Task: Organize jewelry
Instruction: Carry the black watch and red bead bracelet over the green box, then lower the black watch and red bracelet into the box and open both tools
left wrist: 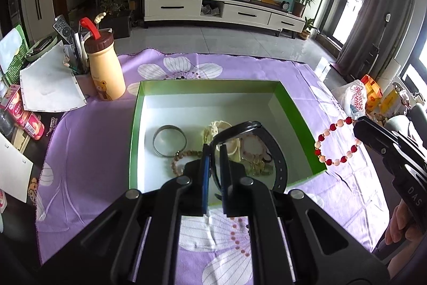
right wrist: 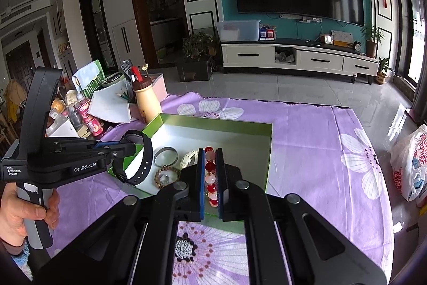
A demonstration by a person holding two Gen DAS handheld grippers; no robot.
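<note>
Jewelry lifted over green box (left wrist: pixel 293 108) on purple flowered cloth (left wrist: pixel 88 151) — one piece per gripper.
Box: open, white floor, holding silver bangle (left wrist: pixel 169 141), brown bead bracelet (left wrist: pixel 184 159), cream carved piece (left wrist: pixel 216 130) and pink beads (left wrist: pixel 253 146) in a loose heap. Left gripper (left wrist: pixel 213 164): pads clamped on black watch (left wrist: pixel 269 151) — wide strap curving in a loop above box's near side, round face up at the pad tips. Right gripper (right wrist: pixel 210 178): pads pinched on red-and-pale bead bracelet (left wrist: pixel 336 142), a ring of alternating glossy red and pinkish-white beads, hanging off box's right edge.
</note>
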